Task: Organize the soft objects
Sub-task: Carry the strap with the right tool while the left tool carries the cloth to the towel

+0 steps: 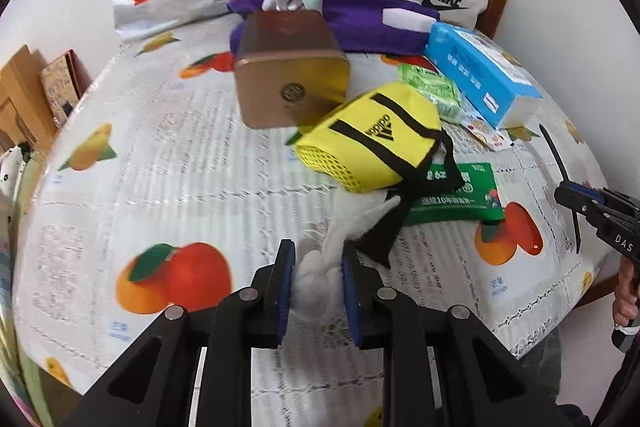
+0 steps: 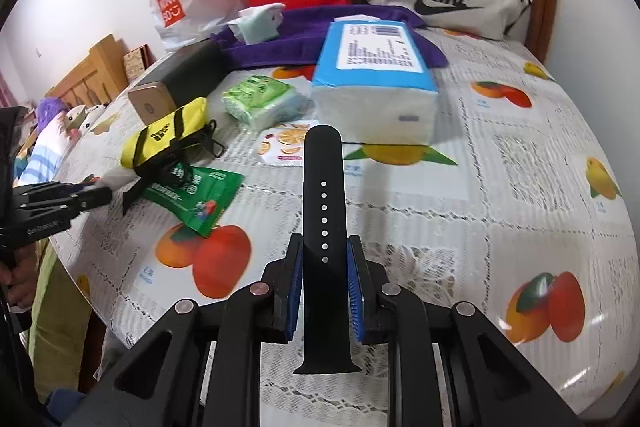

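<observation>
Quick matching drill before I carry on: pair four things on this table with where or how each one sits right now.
Things:
1. watch strap
2. white cloth
3. green packet
4. tissue pack

States:
A. lying flat beside the yellow pouch
B. clamped in the left gripper
C. resting on the table with its blue wrapper up
D. clamped in the right gripper

Pairs: 1-D, 2-B, 3-A, 4-C

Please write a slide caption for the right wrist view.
Right tongs grip a black watch strap above the fruit-print tablecloth.
</observation>
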The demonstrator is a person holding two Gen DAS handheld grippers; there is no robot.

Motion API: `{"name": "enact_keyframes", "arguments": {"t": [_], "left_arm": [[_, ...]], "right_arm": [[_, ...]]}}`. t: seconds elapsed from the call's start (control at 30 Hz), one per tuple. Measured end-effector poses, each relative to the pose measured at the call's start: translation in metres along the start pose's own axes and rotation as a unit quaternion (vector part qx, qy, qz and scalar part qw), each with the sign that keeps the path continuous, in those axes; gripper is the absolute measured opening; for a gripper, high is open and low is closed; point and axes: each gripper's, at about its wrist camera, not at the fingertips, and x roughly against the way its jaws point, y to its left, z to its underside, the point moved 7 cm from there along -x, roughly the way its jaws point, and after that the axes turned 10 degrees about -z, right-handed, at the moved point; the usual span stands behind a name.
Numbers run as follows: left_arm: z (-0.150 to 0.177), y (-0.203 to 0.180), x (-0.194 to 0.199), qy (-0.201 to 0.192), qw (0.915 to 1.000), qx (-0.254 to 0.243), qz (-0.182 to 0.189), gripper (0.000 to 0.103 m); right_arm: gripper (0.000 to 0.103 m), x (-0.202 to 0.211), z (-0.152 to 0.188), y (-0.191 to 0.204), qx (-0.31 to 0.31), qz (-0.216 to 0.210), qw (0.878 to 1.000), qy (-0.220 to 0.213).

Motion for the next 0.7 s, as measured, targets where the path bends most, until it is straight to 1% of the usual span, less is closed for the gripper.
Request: {"name": "enact_keyframes", "arguments": {"t": [0.27,0.43,0.7], "left_arm": [[-0.017,0.017,0.025,-0.024,0.9995,0.017,-0.013,0.022],[-0.037,0.024,0.042,-0.047,0.9984,0.029,-0.012,0.022],[-0.068,0.025,0.048,-0.061,0.9966,0.056,0.000,0.022]], "right_arm": [[0.020,0.011,-0.007,-0.009,-0.017,0.009,1.000,-0.006],[0.020,0.021,-0.022,-0.008,-0.009,0.012,1.000,-0.012],[0.020,0.035,-0.048,-0.005,-0.001,0.006,1.000,-0.030]]}}
